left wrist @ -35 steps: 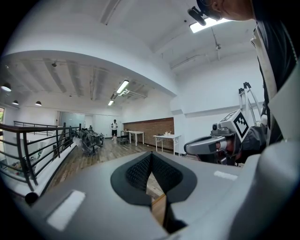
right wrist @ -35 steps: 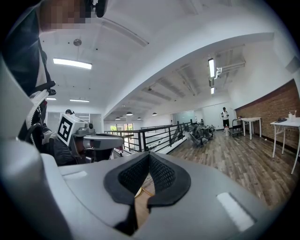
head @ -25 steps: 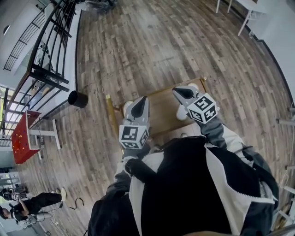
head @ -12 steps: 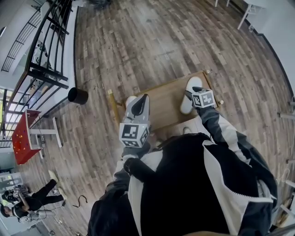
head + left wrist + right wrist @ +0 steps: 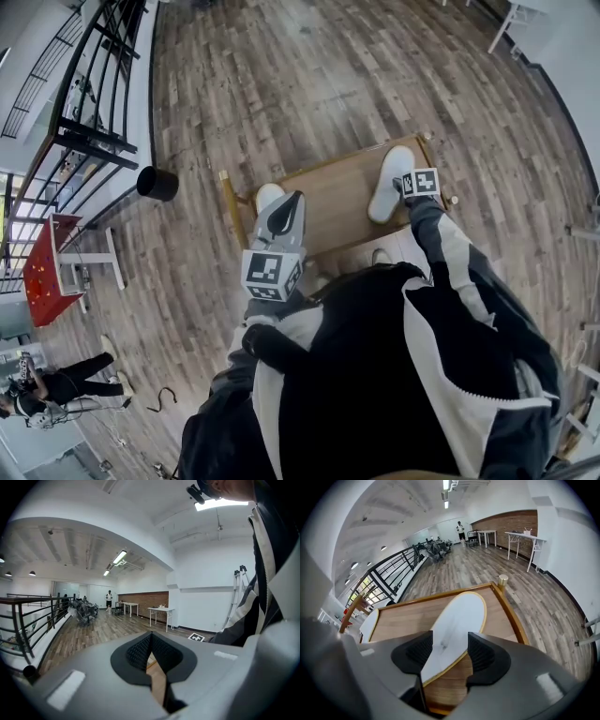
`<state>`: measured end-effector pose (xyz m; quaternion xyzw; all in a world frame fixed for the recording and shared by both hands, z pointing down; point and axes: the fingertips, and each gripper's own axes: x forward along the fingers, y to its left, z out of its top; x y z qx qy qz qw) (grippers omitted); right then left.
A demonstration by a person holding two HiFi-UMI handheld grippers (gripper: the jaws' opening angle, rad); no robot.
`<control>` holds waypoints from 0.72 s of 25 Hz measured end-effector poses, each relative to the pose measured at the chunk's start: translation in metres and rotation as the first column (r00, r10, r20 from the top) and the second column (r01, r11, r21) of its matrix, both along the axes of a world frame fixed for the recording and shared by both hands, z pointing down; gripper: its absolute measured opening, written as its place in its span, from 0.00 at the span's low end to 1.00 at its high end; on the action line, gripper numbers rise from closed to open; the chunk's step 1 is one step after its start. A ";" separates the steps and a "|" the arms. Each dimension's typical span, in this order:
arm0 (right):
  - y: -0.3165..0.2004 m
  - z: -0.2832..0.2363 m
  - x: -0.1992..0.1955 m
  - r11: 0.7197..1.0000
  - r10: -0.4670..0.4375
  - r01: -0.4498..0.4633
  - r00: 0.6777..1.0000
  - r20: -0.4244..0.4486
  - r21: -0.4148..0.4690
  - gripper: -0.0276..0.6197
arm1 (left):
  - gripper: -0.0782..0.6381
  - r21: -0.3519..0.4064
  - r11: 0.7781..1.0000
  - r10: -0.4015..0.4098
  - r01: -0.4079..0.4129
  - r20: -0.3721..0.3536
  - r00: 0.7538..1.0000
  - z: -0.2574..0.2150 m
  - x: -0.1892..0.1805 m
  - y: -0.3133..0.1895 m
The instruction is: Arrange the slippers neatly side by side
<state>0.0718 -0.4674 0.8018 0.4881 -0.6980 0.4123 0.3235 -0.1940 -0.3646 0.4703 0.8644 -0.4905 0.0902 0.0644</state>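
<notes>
One white slipper [image 5: 390,183] lies on the right part of the low wooden table [image 5: 333,211]; in the right gripper view it shows a yellow-edged white surface [image 5: 457,620]. The other slipper [image 5: 269,195] lies at the table's left end, partly behind my left gripper [image 5: 281,217], and shows at the left edge [image 5: 369,624]. My right gripper [image 5: 412,187] hangs over the right slipper's near end. Its jaws [image 5: 450,651] have just been opening and stand apart, with that end of the slipper between them, untouched. My left gripper [image 5: 151,660] is shut and holds nothing.
The table [image 5: 506,606] has a raised rim and a brass knob [image 5: 502,580] at its corner. A black bin [image 5: 157,183], a railing [image 5: 84,112] and a red table [image 5: 42,272] stand to the left. A person [image 5: 56,386] is at the lower left.
My right gripper has dropped from high above the table down to the right slipper, and its jaws have opened. My left gripper has stayed almost still and shut.
</notes>
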 end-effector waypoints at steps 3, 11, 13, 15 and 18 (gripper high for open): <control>-0.001 0.012 -0.005 0.999 -0.025 0.024 0.999 -0.021 -0.034 0.40 | 0.13 -0.008 1.000 -0.002 0.002 0.013 1.000 0.002 -0.001 0.002; -0.002 0.011 -0.007 0.998 -0.067 0.067 0.998 -0.021 -0.022 0.08 | 0.13 -0.015 0.999 -0.034 0.034 0.014 0.999 0.002 -0.002 0.000; -0.003 0.008 -0.008 0.997 -0.079 0.079 0.997 -0.011 -0.009 0.08 | 0.13 -0.020 0.999 -0.039 0.039 0.014 0.999 0.004 -0.001 -0.001; -0.003 0.002 -0.010 0.996 -0.088 0.088 0.996 0.010 0.013 0.08 | 0.13 -0.026 0.999 -0.046 0.047 0.011 0.999 0.005 -0.001 -0.002; -0.004 -0.015 -0.017 0.991 -0.119 0.117 0.992 0.040 0.059 0.08 | 0.13 -0.024 0.999 -0.046 0.046 0.001 0.999 0.005 0.002 -0.004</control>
